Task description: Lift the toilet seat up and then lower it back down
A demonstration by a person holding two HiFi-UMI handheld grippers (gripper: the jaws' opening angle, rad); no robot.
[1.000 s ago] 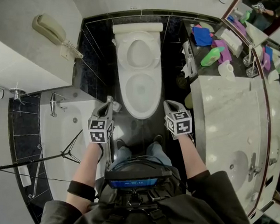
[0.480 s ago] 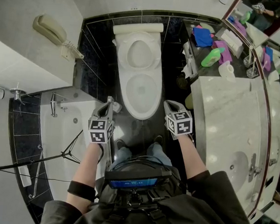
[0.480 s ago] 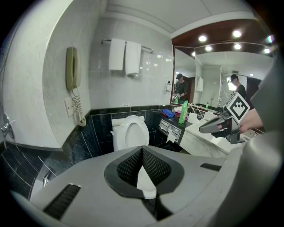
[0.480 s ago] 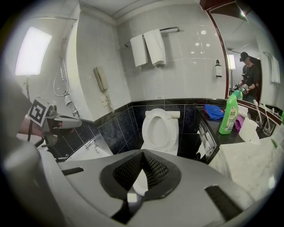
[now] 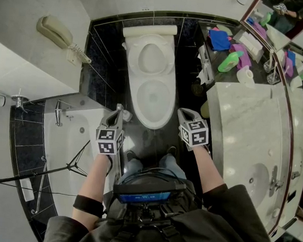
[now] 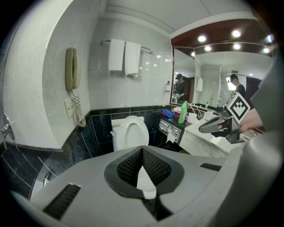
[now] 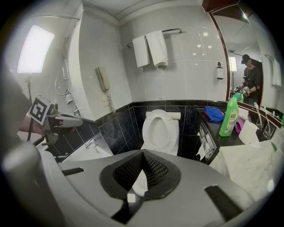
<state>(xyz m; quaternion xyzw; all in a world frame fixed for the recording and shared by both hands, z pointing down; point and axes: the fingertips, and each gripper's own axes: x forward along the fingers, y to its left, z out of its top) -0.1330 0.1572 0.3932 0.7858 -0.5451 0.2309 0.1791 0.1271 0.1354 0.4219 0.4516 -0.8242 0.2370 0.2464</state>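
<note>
The white toilet (image 5: 152, 99) stands against the black tiled wall straight ahead. Its seat (image 5: 150, 57) is raised and leans back against the tank, so the bowl is uncovered; the upright ring also shows in the left gripper view (image 6: 131, 132) and the right gripper view (image 7: 160, 127). My left gripper (image 5: 117, 114) hovers just off the bowl's front left, shut and holding nothing. Off the front right, my right gripper (image 5: 184, 114) is also shut and holds nothing. Neither touches the toilet.
A wall phone (image 5: 56, 32) hangs at the left above a bathtub (image 5: 68, 137). The marble vanity (image 5: 246, 121) with its sink (image 5: 259, 180) fills the right, and a green bottle (image 5: 228, 60) and toiletries stand behind it. Towels (image 6: 124, 56) hang above the toilet.
</note>
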